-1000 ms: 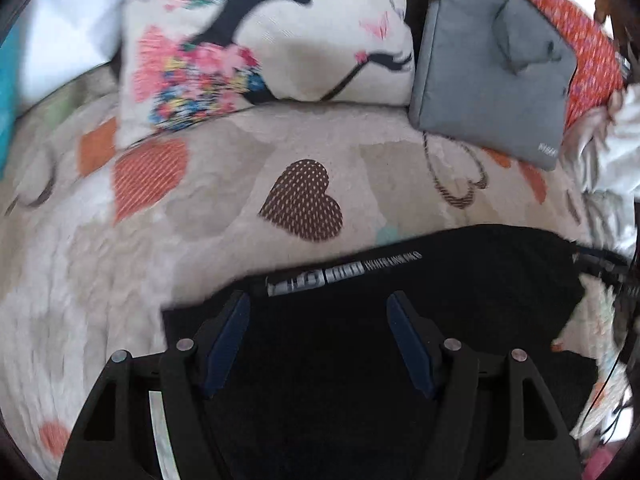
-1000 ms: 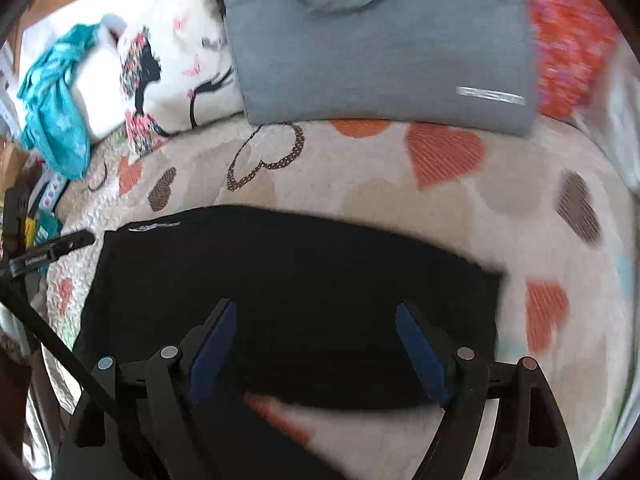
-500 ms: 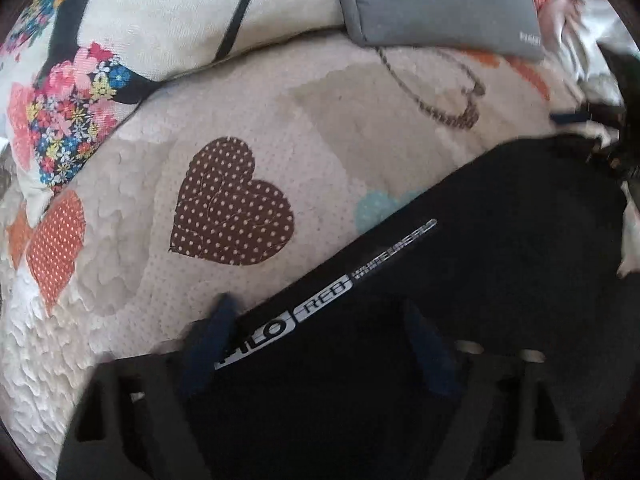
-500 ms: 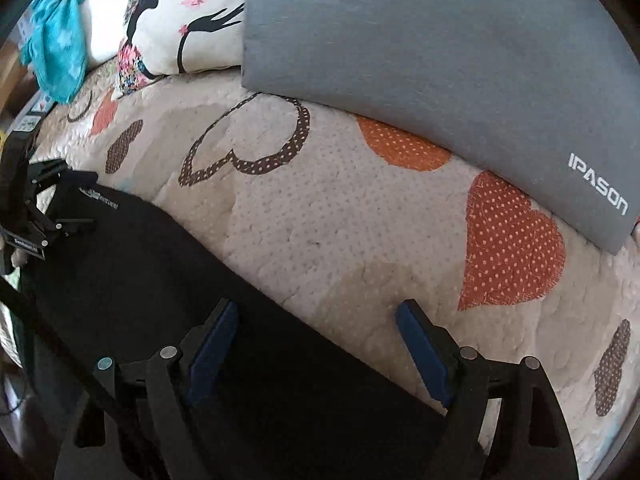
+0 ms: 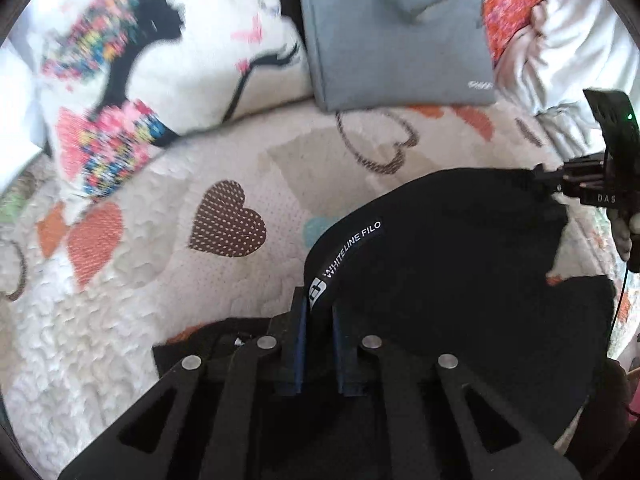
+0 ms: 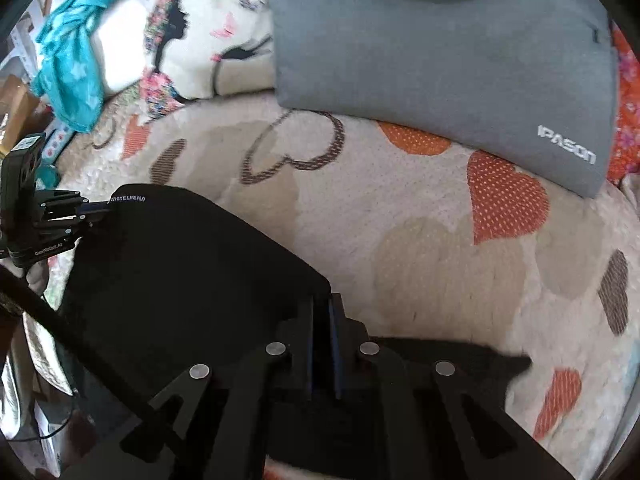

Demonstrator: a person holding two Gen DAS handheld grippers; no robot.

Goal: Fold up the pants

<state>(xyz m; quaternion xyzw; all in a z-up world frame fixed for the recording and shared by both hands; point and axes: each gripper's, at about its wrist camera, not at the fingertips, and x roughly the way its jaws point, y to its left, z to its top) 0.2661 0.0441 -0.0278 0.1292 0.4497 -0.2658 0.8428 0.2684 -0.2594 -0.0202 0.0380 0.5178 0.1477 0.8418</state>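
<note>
The black pants lie on a cream quilt with heart patches. My left gripper is shut on the pants' edge by the white "WHITELINE FILO" label and lifts it. My right gripper is shut on the other corner of the black pants, also raised. Each gripper shows in the other's view, the right one at the far right, the left one at the far left. A lower layer of the pants lies flat underneath.
A grey IPASON bag leans at the back. A white pillow with a flower print lies beside it. A teal cloth lies far left, white bedding far right, an orange patterned cloth behind the bag.
Both grippers went from open over the flat pants to shut on the far edge, one at each corner. The edge is now lifted off the quilt.
</note>
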